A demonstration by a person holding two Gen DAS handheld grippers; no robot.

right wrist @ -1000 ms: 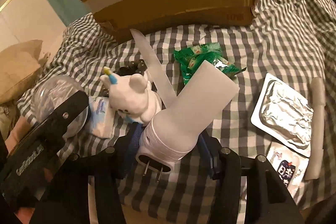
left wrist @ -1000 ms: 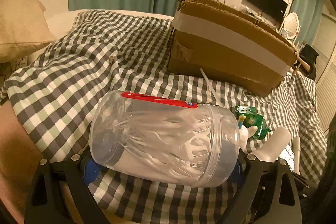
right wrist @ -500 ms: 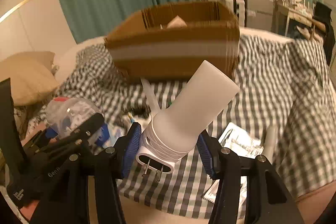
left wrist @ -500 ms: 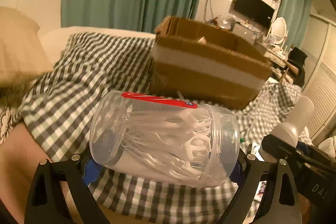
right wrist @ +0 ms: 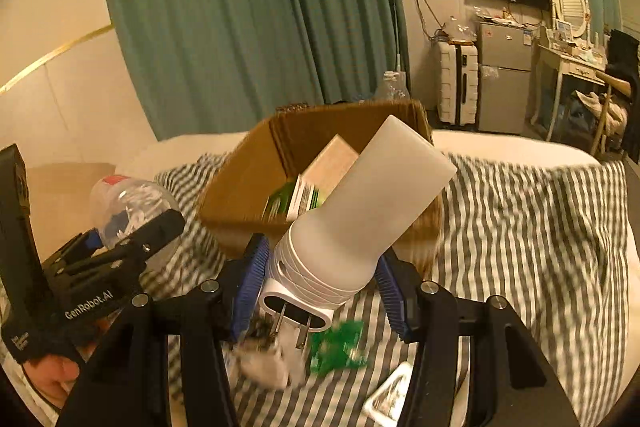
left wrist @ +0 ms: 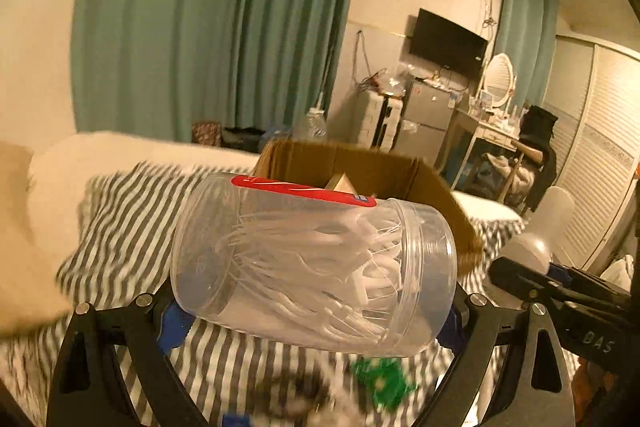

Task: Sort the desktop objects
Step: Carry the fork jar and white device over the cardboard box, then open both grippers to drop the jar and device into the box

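My left gripper (left wrist: 314,311) is shut on a clear plastic jar (left wrist: 316,263) of white floss picks with a red label, held sideways above the checked cloth. My right gripper (right wrist: 320,279) is shut on a white plug-in night light (right wrist: 356,223) with a frosted cylinder and two metal prongs pointing down. Both are held in the air in front of an open cardboard box (right wrist: 248,187), also seen in the left wrist view as the box (left wrist: 424,183). The box holds a green and white carton (right wrist: 316,187). The left gripper (right wrist: 100,263) with the jar (right wrist: 132,207) shows at the left of the right wrist view.
Below on the checked cloth (right wrist: 520,235) lie a green wrapper (right wrist: 340,347), a white toy, blurred, and a foil blister pack (right wrist: 390,395). A pillow (left wrist: 24,247) lies at the left. Teal curtains, a fridge and a dressing table stand behind the bed.
Both grippers have risen with their objects and tilted up. The box, first seen from its side, now shows its open top and contents. The loose items have dropped to the bottom of the views.
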